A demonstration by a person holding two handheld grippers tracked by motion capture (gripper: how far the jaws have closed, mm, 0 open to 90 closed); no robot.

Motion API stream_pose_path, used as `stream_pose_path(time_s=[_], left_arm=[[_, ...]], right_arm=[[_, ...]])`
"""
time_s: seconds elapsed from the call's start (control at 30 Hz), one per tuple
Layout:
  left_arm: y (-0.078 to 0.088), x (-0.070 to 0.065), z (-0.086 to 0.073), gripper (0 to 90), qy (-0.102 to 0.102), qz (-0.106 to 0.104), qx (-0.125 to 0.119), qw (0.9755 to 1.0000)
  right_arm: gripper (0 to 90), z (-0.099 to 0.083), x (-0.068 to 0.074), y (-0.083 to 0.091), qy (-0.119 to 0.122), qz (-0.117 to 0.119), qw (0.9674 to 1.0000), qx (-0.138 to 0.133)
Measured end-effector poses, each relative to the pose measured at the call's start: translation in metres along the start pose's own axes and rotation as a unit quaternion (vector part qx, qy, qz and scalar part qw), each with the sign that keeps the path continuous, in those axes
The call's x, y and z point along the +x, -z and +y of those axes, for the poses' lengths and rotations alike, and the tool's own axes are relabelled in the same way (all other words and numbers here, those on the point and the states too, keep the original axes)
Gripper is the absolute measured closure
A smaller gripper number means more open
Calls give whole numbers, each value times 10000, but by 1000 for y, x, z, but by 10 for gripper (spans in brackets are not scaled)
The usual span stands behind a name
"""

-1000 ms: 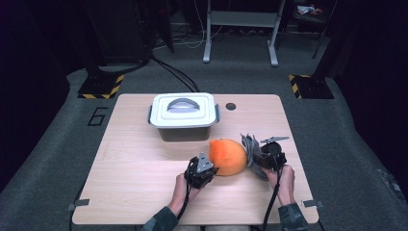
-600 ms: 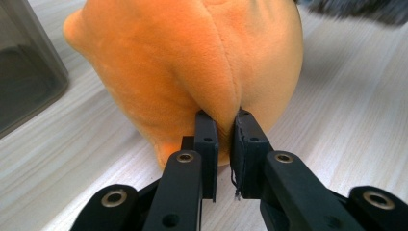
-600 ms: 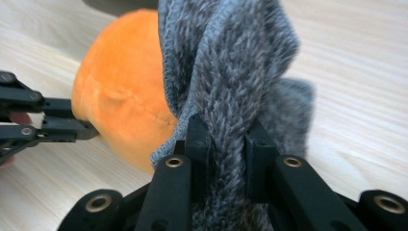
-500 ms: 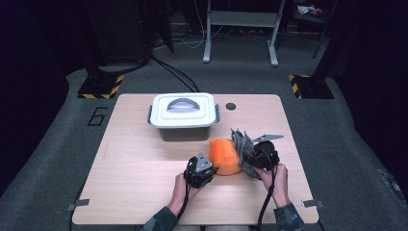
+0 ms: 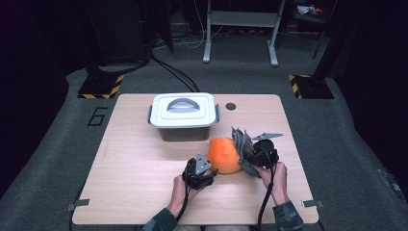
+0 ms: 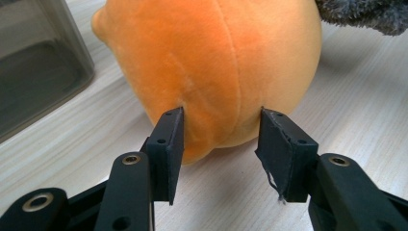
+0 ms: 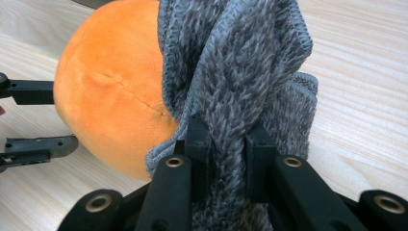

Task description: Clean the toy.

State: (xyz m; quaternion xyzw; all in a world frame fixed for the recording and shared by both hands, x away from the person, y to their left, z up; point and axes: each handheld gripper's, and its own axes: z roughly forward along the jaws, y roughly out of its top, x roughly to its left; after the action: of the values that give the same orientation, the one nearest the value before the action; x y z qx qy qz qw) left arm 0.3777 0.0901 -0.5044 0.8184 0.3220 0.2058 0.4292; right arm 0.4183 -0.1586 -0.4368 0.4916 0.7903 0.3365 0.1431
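One marking legible: "6" (image 5: 97, 116) on floor beside table (image 5: 130, 163)

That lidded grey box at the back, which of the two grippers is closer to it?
Left, by a little. The left gripper sits below the grey box, nearly in line with it, at the orange plush. The right gripper holds the grey cloth farther off to the side.

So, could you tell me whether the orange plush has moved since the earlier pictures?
Yes. The orange plush has shifted slightly left and toward the table's near edge, judged against the lidded box.
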Motion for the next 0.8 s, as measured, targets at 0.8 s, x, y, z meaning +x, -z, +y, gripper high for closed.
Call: stream_pose_path(time_s=[0.8], left_arm=[[0,-1,13,806,-75,-246,25,9997]], right_arm=[[761,-9,-14,11,-89,-7,9999,-131]])
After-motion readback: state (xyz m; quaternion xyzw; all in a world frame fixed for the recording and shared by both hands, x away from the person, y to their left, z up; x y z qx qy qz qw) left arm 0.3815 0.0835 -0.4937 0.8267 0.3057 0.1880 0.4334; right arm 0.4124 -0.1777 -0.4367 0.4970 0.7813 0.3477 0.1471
